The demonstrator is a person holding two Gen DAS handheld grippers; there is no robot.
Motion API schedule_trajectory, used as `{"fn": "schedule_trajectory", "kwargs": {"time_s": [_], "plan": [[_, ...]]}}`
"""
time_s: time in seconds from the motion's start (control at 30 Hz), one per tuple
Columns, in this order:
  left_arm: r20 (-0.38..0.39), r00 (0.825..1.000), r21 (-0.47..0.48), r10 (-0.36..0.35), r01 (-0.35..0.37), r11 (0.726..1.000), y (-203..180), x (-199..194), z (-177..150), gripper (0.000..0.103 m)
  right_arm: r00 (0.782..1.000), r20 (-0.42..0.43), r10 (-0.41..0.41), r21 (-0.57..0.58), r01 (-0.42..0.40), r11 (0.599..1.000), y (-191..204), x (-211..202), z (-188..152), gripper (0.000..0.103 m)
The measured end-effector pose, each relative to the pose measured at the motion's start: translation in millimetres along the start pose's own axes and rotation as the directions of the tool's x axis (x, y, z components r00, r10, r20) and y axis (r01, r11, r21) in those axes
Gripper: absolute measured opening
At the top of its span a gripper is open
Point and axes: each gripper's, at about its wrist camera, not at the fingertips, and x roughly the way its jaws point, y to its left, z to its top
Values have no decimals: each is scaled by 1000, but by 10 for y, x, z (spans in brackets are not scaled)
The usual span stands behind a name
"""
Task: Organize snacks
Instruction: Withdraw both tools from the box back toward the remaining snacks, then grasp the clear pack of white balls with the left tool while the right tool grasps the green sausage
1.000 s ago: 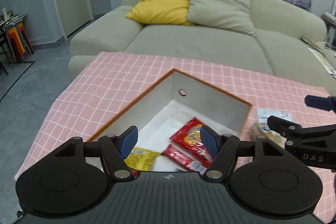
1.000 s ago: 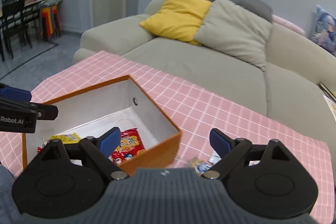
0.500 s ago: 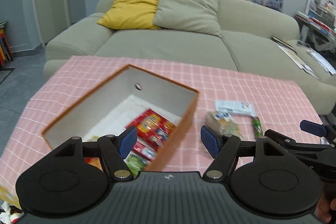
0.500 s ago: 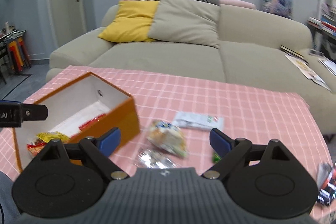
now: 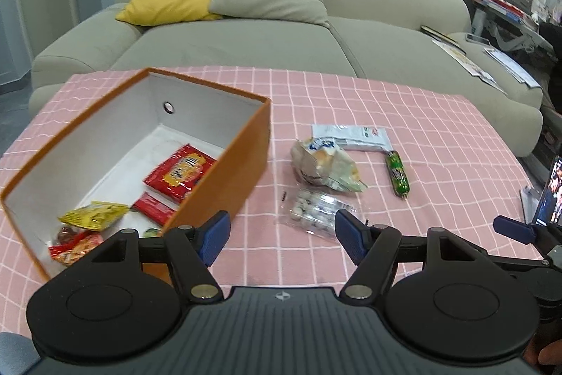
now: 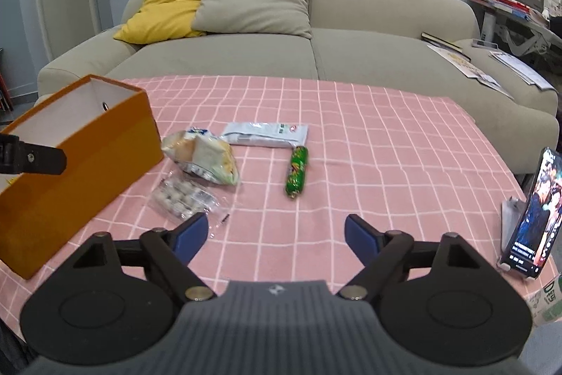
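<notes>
My left gripper (image 5: 281,236) and right gripper (image 6: 272,236) both hang spread wide, holding nothing. The clear candy bag (image 6: 182,195) lies just ahead-left of my right fingers, beside the orange box (image 6: 105,143). It looks light, crinkly and slippery — I'd pinch the loose film edge, not the lumpy middle.
</notes>
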Motion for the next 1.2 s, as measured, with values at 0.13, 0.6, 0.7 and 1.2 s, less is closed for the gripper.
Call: {"fn": "schedule_trajectory", "kwargs": {"time_s": [0.13, 0.6, 0.7, 1.2], "plan": [[-48, 999, -19, -25, 24, 1000, -26, 164, -4, 81, 1000, -14, 2, -20, -2, 1000, -19, 129, -35, 73], [-191, 980, -105, -51, 31, 994, -285, 840, -89, 81, 997, -78, -20, -54, 16, 998, -257, 720, 100, 58], [-217, 975, -89, -44, 25, 996, -373, 975, -138, 81, 996, -87, -22, -55, 18, 998, -362, 801, 111, 57], [-275, 958, 26, 81, -77, 997, -578, 1356, -203, 63, 994, -95, 53, -119, -64, 991, -357, 1182, 274, 56]]}}
